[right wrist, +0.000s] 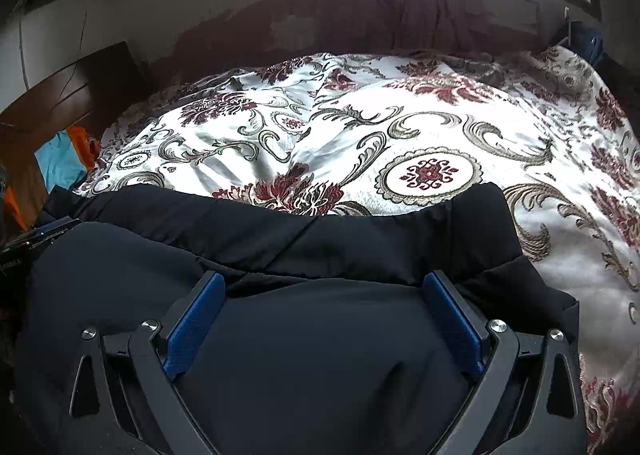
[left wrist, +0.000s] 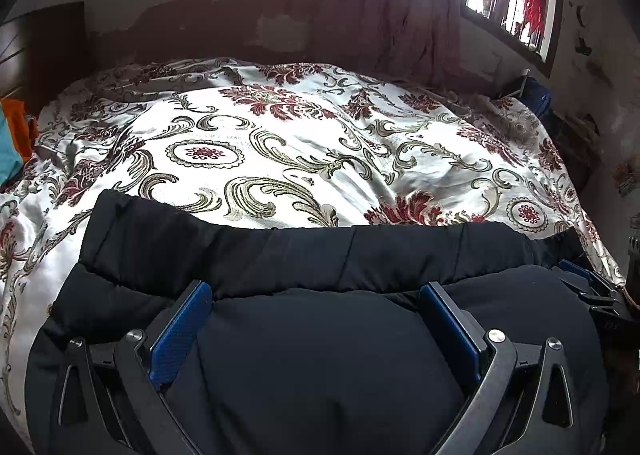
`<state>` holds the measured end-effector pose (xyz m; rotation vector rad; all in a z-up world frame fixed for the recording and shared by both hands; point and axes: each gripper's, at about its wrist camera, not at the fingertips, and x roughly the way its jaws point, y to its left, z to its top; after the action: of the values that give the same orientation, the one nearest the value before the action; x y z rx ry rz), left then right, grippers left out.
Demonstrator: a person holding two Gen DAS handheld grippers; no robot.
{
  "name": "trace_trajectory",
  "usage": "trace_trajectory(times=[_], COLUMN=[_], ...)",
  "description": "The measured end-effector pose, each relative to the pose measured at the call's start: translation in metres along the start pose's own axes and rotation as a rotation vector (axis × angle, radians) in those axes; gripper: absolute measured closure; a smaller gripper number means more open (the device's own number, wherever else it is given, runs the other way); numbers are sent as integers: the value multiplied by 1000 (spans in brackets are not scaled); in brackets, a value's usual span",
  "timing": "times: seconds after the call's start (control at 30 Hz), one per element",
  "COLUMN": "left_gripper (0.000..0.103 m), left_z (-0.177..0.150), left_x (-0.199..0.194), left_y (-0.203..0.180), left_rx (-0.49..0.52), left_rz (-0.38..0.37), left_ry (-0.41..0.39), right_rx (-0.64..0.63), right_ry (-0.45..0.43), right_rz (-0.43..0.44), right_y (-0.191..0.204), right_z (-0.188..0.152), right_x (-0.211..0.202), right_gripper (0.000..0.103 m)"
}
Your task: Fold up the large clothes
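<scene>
A black padded jacket [left wrist: 280, 251] lies across the near edge of the bed, its far hem running left to right. My left gripper [left wrist: 316, 289] stands open over it, and a bulging fold of the jacket fills the space between the blue pads [left wrist: 180, 335]. My right gripper [right wrist: 325, 278] is open the same way over the jacket [right wrist: 360, 239], with black cloth between its blue pads [right wrist: 196, 327]. The right gripper [left wrist: 592, 289] also shows at the right edge of the left wrist view, and the left gripper [right wrist: 44, 235] at the left edge of the right wrist view.
A white bedspread [left wrist: 304, 151] with red and olive flowers covers the bed beyond the jacket. Orange and turquoise cloth [left wrist: 16, 139] lies at the left by a dark wooden headboard [right wrist: 80, 91]. A curtain [left wrist: 400, 15] and barred windows are behind; a blue bag [left wrist: 536, 95] sits at the far right corner.
</scene>
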<state>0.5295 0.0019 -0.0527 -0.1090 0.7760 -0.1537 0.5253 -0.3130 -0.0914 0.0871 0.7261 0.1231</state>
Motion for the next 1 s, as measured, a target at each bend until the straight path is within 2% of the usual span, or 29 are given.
trace_trajectory(times=[0.17, 0.3, 0.37, 0.47, 0.57, 0.7, 0.8, 1.0], left_gripper=[0, 0, 0, 0, 0, 0, 0, 0], left_z=[-1, -1, -5, -11, -14, -21, -29, -50], left_x=[-4, -17, -33, -65, -92, -117, -123, -107], left_y=[2, 0, 2, 12, 29, 54, 74, 105], left_rx=[1, 13, 20, 4, -36, -74, -103, -138], left_rz=[-16, -18, -32, -24, -23, -28, -48, -53], left_ry=[-12, -18, -45, -128, -177, -195, -150, -20], right_rx=[-14, 39, 80, 123, 135, 114, 116, 166], right_ry=[-113, -293, -365, -423, -396, -262, -183, -39], right_rz=[-45, -75, -101, -127, -96, -31, 3, 28], right_y=[2, -8, -17, -26, -37, -51, -60, -88], right_z=[-4, -13, -20, -28, -28, -31, -35, -49], right_x=[-28, -74, -94, -119, -136, -137, -131, -111], right_gripper=[6, 6, 5, 2, 2, 2, 2, 2])
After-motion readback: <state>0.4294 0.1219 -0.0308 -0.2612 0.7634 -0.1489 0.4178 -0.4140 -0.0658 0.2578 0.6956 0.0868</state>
